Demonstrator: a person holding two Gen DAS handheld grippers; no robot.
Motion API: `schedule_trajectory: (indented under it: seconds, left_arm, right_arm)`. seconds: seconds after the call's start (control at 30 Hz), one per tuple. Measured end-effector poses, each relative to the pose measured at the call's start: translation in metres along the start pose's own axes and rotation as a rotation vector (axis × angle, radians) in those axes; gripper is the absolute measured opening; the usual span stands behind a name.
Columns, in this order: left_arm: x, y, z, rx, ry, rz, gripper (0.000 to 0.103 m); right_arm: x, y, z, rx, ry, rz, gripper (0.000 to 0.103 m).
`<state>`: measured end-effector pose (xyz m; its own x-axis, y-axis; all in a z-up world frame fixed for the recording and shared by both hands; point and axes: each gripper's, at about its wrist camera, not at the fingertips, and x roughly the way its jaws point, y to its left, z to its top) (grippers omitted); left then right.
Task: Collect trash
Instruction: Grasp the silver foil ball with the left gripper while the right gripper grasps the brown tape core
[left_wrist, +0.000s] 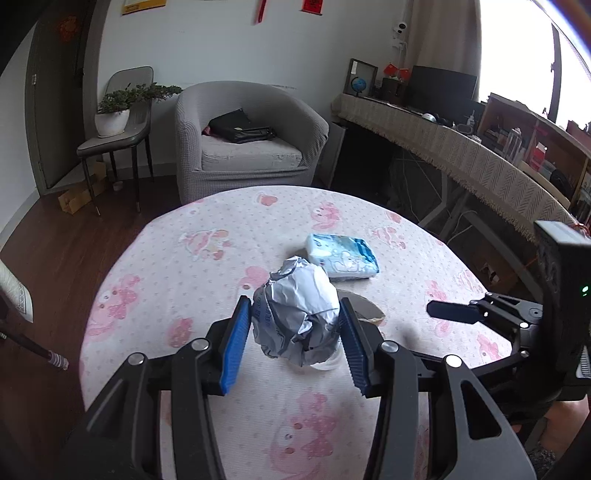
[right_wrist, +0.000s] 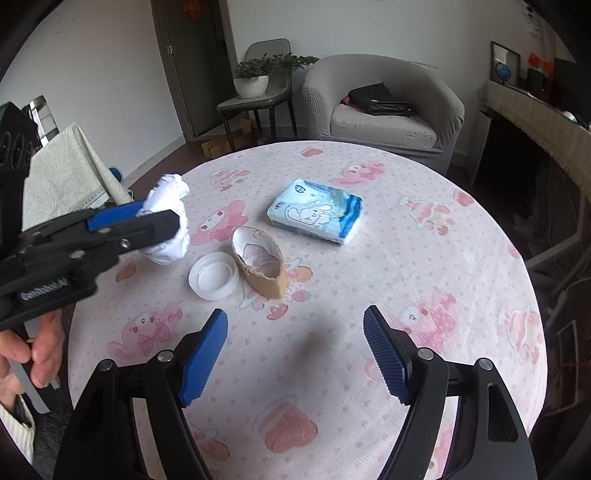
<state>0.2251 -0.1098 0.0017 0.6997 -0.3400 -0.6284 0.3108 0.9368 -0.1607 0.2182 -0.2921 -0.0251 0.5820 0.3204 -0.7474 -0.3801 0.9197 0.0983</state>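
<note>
One round table (right_wrist: 461, 258) in a pink-print cloth is bearing three loose items: one blue tissue pack (right_wrist: 317, 213), one torn cardboard ring (right_wrist: 259, 263), one white lid (right_wrist: 213, 275). One left gripper (left_wrist: 293, 321) is clenching one crumpled paper wad (left_wrist: 297, 314) above the table's left side. One right gripper (right_wrist: 295, 354) is hanging over bare cloth, jaws apart, gripping nothing.

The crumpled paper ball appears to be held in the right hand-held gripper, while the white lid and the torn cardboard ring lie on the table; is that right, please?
Not quite: the crumpled paper ball is held in the left hand-held gripper, as the left wrist view shows. The right hand-held gripper is open and empty. The white lid and torn cardboard ring do lie on the table.
</note>
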Motion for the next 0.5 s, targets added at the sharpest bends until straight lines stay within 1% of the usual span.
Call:
schedule_trajectory:
  seconds: [0.1,0.17,0.3,0.5]
  left_arm:
    - [-0.009,0.01,0.0,-0.009,-0.01,0.009,0.05]
    - [-0.014,0.016,0.0,-0.013,-0.012,0.02,0.051]
    - [-0.022,0.027,-0.001,-0.029,-0.014,0.033,0.051]
    - [-0.03,0.036,-0.005,-0.019,0.002,0.059,0.051]
  right_arm:
    - [0.011,0.005,0.001,-0.022,0.022,-0.024,0.065]
    - [0.014,0.009,0.004,-0.037,0.02,-0.03,0.064]
    - [0.025,0.012,0.01,-0.058,0.035,-0.05,0.058]
    - [0.035,0.013,0.019,-0.062,0.037,-0.048,0.054]
